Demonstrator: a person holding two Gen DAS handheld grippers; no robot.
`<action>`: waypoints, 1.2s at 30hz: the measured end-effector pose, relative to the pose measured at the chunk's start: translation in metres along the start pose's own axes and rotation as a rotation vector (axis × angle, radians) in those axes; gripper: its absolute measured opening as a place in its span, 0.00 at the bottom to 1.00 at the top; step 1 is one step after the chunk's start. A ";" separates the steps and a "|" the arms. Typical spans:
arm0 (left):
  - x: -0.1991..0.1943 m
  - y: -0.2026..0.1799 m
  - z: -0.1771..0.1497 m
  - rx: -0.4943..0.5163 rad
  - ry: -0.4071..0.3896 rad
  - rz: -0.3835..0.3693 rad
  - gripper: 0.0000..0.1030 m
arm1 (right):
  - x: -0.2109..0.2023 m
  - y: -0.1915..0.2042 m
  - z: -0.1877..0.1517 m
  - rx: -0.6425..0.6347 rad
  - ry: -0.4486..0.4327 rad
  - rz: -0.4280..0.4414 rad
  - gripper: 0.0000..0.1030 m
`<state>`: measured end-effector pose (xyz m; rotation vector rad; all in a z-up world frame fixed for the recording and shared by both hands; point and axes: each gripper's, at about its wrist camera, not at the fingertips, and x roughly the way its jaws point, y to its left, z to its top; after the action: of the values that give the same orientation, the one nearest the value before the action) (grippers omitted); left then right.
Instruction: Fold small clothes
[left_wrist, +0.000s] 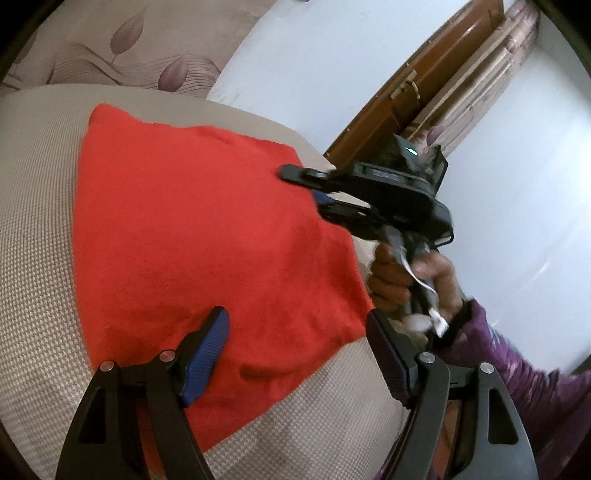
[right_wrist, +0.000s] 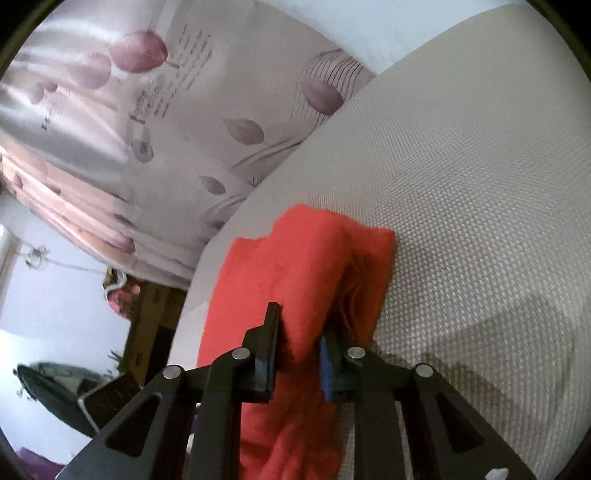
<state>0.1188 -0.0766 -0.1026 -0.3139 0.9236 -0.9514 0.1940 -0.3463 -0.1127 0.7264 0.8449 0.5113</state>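
red cloth (right_wrist: 295, 280) pinched in right claw (right_wrist: 297, 354)

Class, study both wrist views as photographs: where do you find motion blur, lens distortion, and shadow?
Left wrist view: the right gripper and the hand holding it are smeared by motion blur, and the fisheye bows the door frame into a curve. Right wrist view: the curtain looks soft and streaked, and a grey shadow lies on the woven surface beside the red cloth.
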 end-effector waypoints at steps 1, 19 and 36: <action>0.002 0.001 0.001 -0.004 -0.002 -0.001 0.74 | -0.006 0.005 -0.007 -0.005 -0.013 0.010 0.21; -0.025 0.008 -0.001 -0.049 -0.045 0.026 0.75 | -0.018 0.064 -0.107 -0.220 0.101 -0.149 0.04; -0.050 0.004 -0.027 0.021 -0.051 0.069 0.75 | -0.033 0.029 -0.110 -0.154 0.179 -0.139 0.03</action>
<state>0.0867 -0.0300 -0.0943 -0.2855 0.8725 -0.8853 0.0824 -0.3089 -0.1246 0.4820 1.0041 0.5153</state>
